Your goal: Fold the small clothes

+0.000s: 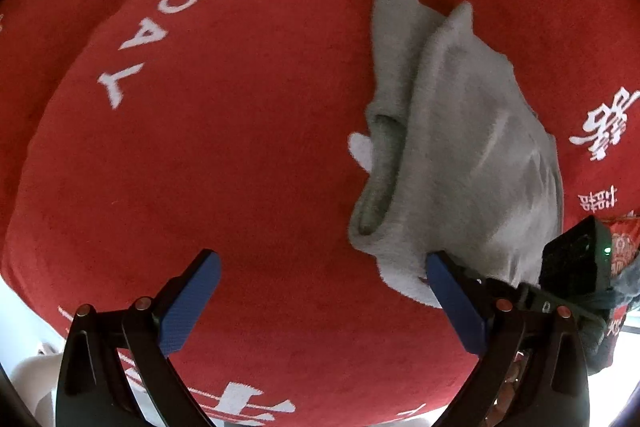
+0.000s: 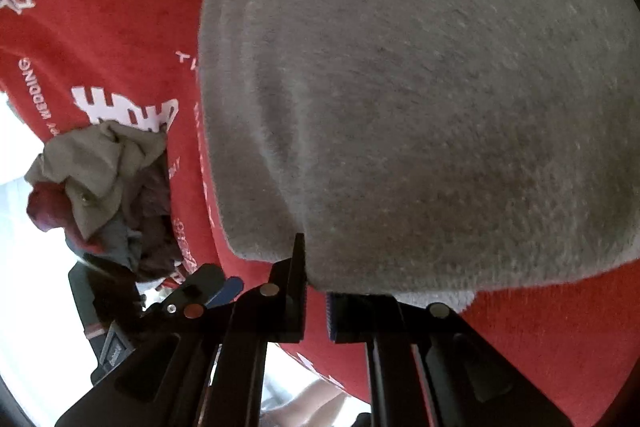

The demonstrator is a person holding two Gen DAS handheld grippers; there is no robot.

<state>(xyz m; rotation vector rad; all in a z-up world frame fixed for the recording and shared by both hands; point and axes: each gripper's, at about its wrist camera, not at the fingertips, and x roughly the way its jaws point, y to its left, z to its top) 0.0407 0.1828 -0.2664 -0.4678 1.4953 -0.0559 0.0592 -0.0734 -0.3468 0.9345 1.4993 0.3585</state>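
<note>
Two hand-held grippers: right one (image 2: 316, 291), lower centre, clenched on grey garment (image 2: 420, 99) edge; left (image 1: 320, 291) released (empty). Lift slowly, keeping the edge taut.

Grey fleecy garment (image 1: 472, 155) — folded, on red cloth (image 1: 240, 167)

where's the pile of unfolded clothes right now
In the right wrist view the crumpled clothes pile sits at the left edge of the red printed cloth, left of the grey garment that the right gripper pinches.
</note>
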